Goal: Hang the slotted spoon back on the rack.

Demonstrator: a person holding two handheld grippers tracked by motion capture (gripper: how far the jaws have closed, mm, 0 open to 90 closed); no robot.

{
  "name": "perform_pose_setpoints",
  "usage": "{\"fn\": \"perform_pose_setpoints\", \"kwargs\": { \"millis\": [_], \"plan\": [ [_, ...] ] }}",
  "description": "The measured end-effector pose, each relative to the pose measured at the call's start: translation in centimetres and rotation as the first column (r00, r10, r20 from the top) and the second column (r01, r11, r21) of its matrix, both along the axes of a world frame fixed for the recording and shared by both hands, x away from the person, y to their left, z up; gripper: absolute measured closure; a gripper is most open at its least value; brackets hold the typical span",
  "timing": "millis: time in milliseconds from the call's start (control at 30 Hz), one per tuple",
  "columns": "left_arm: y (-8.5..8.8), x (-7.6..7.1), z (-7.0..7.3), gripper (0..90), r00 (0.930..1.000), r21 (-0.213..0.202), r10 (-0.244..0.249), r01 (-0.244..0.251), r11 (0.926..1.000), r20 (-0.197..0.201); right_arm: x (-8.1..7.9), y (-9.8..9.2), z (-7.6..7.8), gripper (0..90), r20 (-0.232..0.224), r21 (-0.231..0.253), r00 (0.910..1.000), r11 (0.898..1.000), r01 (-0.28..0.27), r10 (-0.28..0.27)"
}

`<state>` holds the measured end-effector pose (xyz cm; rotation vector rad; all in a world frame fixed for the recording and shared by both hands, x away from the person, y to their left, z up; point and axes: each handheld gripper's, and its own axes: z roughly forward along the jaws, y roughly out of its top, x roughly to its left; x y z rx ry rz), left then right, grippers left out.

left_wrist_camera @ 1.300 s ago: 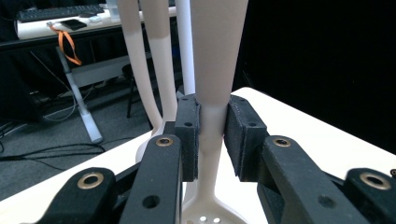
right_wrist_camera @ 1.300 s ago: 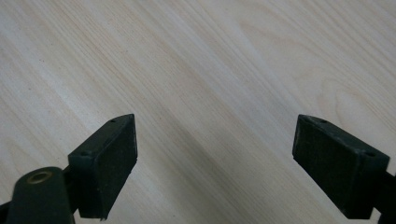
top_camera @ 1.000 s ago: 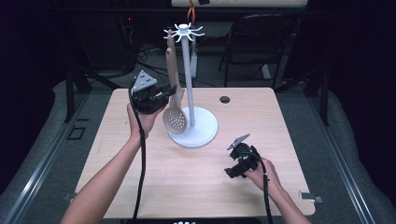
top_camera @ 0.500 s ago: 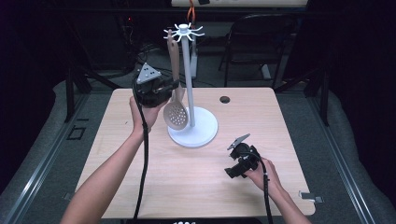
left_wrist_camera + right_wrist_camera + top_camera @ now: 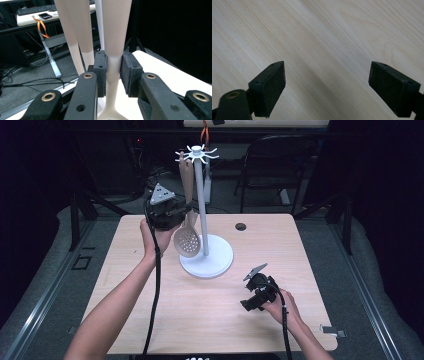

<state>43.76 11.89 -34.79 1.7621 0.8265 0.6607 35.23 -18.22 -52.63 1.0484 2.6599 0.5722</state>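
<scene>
Pads of the left gripper [image 5: 113,75] pinch the slotted spoon's [image 5: 187,237] handle between them; right gripper [image 5: 327,85] fingers spread, empty.

- Your left gripper [image 5: 186,212] is raised, forearm stretched forward from the bottom edge, its fingers [image 5: 100,72] pressed together around something slim.
- Your right gripper [image 5: 245,304] sits low, fingers [image 5: 268,86] spread wide apart, gripping nothing.

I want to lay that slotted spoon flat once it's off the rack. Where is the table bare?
Bare wood lies along the table's near-left part, between the left forearm and the rack base, and at the far-right corner beyond the small round hole. It is crowded around the slotted spoon and left tool, and at the right tool.
</scene>
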Motion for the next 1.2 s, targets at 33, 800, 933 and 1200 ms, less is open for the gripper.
{"fn": "perform_pose_setpoints", "kwargs": {
  "millis": [33,800,933,1200],
  "plan": [
    [-0.1,0.1,0.0,75.6,1.0,-0.001,0.001,-0.001,1.0,-0.001,0.0,0.0,0.0,13.7,0.0,0.001,1.0,1.0,0.0,0.0],
    [-0.6,1.0,-0.5,71.7,0.9998,0.01,-0.005,0.005,0.9999,-0.017,0.0,0.0,0.0,13.7,0.002,-0.001,1.0,1.0,-0.002,0.002],
    [-0.5,0.6,-0.3,65.6,0.9999,0.011,-0.011,0.011,0.9999,-0.012,0.0,0.0,0.0,13.7,0.001,0.002,1.0,1.0,-0.001,0.001],
    [0.1,-0.6,-0.9,40.4,0.9999,0.056,0.006,-0.005,0.9984,-0.014,-0.1,0.0,0.0,13.7,0.003,0.005,1.0,1.0,0.0,0.0]
  ]
}}
